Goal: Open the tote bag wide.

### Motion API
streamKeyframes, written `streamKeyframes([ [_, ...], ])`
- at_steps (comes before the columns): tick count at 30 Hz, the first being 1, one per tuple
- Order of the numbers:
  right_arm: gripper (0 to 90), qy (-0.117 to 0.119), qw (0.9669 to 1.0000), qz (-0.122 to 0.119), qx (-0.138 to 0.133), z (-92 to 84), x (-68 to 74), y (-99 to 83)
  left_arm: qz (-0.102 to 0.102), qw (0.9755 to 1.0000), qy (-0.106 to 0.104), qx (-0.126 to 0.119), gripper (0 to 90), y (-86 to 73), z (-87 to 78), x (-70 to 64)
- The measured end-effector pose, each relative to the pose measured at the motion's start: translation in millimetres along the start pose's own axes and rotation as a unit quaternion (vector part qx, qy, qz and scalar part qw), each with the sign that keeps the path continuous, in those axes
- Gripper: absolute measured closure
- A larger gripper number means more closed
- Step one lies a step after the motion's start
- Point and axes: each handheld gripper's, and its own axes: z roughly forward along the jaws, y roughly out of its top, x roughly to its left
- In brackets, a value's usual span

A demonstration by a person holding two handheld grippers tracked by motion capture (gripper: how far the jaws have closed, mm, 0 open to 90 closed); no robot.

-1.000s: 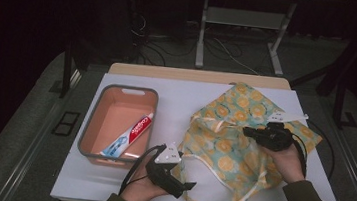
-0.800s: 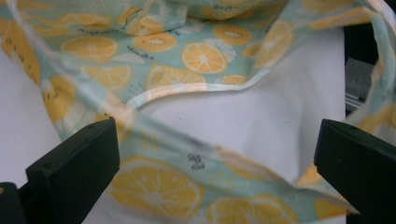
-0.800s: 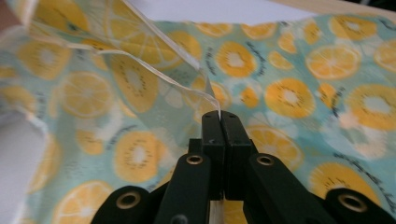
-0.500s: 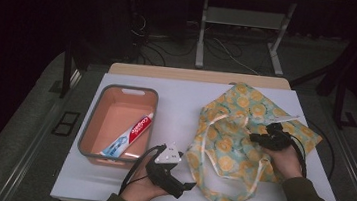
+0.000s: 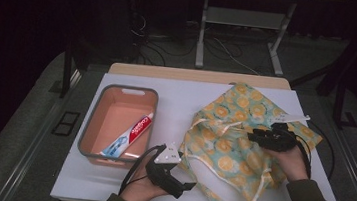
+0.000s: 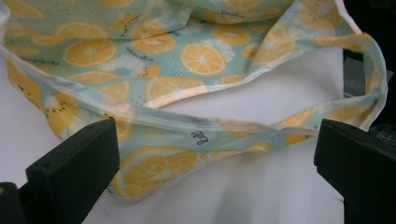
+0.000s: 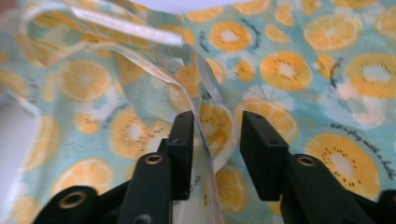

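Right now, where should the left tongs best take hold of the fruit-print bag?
Probably the pale-edged handle strap of the fruit-print bag. It lies across the gap between the open left tongs, slightly raised off the table, so come in low from the bag's near-left side.

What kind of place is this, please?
Probably a lab or recording room, not a home. A white table stands in a dark room, with loose cables on the floor behind and a metal stand. On the table are a fruit-print bag and a bin.
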Motion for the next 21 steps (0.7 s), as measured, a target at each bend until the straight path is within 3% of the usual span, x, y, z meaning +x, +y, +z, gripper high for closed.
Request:
streamKeyframes([
  [8,56.4,0.018,0.999,-0.034,-0.025,-18.2,20.1,7.0,0.0,1.0,0.0,-0.001,0.0,0.1,-0.2,0.1],
  [12,54.7,0.048,0.9968,-0.058,-0.027,-19.2,37.5,9.5,0.001,1.0,0.0,-0.001,0.0,0.1,-0.6,0.1],
  [13,51.6,0.053,0.996,-0.068,-0.022,-17.2,43.0,9.6,0.0,1.0,0.0,-0.002,0.0,0.1,-0.7,0.1],
  [14,35.6,0.057,0.9948,-0.084,-0.006,-8.7,51.6,8.7,0.001,1.0,0.0,-0.002,0.0,0.0,-0.8,0.1],
  [15,35.6,0.057,0.9948,-0.084,-0.006,-8.7,51.6,8.7,0.0,1.0,0.0,-0.001,0.0,0.0,-0.8,0.1],
  [16,25.5,0.05,0.9945,-0.091,0.013,3.9,54.9,5.5,0.0,1.0,0.0,-0.001,0.0,-0.1,-0.8,0.1],
  [21,12.8,0.048,0.9935,-0.096,0.037,26.5,52.7,0.2,0.001,1.0,-0.001,0.0,0.0,0.0,-0.4,-0.2],
])
